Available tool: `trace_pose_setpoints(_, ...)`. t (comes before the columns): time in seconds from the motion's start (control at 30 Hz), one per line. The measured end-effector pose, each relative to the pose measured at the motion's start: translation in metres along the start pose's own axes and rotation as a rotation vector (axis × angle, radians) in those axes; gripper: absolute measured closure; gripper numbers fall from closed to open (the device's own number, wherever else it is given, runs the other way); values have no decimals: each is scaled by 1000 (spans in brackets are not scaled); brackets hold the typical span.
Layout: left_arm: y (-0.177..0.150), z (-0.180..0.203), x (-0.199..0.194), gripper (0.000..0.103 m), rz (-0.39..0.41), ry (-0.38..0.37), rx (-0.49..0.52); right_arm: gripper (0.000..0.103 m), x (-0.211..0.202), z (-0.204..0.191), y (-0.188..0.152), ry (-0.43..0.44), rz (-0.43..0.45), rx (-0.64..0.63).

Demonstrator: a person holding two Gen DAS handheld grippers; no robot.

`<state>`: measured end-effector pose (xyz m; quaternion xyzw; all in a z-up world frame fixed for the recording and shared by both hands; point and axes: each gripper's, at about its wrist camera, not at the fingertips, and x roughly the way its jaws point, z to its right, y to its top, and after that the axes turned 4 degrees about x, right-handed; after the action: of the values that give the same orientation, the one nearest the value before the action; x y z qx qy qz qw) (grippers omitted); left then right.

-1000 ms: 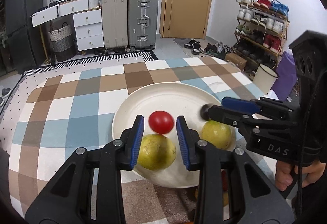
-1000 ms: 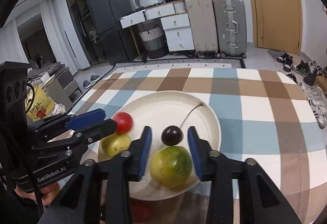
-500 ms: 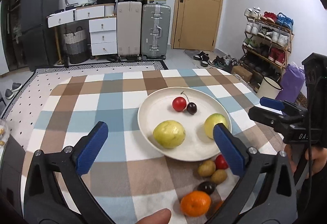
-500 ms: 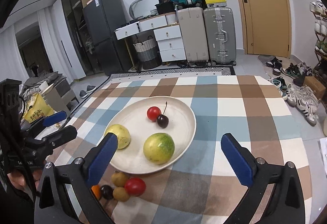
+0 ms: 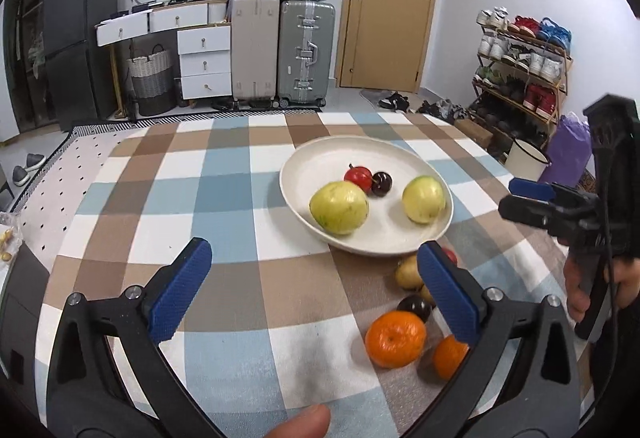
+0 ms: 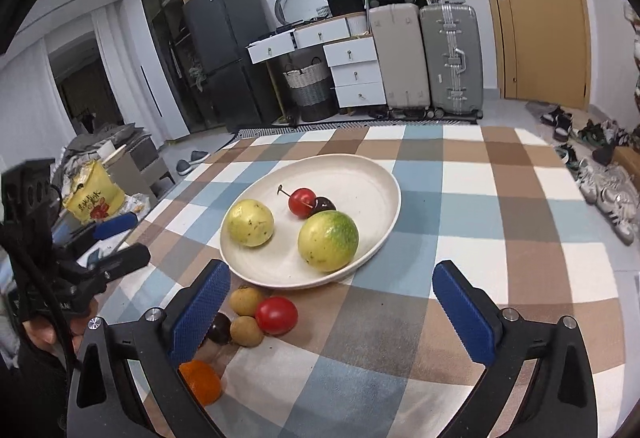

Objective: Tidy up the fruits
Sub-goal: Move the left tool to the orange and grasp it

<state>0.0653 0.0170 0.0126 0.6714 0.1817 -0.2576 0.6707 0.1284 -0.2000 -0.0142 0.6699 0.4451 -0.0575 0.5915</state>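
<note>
Checked cloth on the counter (image 5: 224, 198) carries everything. My left hand-held gripper (image 5: 312, 290) is spread wide and holds nothing; my right hand-held gripper (image 6: 332, 302) is the same.

Risks, as I judge them: the loose fruit is round and bunched, so closing on one could nudge its neighbours and send them rolling toward the near counter edge. The dark cherry (image 6: 219, 328) sits right against my right gripper's left finger, easy to knock. Dropping more fruit onto the plate could bump what already lies there.

Plate (image 6: 372, 174), just ahead of both grippers, holds two yellow-green fruits (image 6: 328, 240), a red cherry (image 6: 302, 202) and a dark cherry touching it.

Off the plate, between it and the grippers: a red tomato (image 6: 277, 315), two small brown fruits (image 6: 247, 330), two oranges (image 5: 395, 338).
</note>
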Motion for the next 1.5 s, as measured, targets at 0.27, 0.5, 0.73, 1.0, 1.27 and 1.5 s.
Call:
trace_pose_setpoints(0.27,-8,10,11,0,-64,-46,4,0,13,0,-5,-35,-71,-10)
trace_pose_setpoints(0.5,-17,17,21,0,-120,-54,13,0,33,-12,-13,-54,-141,-43)
trace_pose_setpoints(0.73,-22,17,30,0,-154,-76,14,0,51,-18,-18,-66,-204,-42)
trace_pose_setpoints(1.0,-26,17,38,0,-198,-102,4,0,66,-24,-19,-115,-228,-72)
trace_pose_setpoints(1.27,-30,16,48,18,-249,-181,-23,0,59,-7,-17,-135,-225,-40)
trace_pose_setpoints(1.5,-37,26,55,45,-295,-269,1,0,43,15,-15,-179,-196,16)
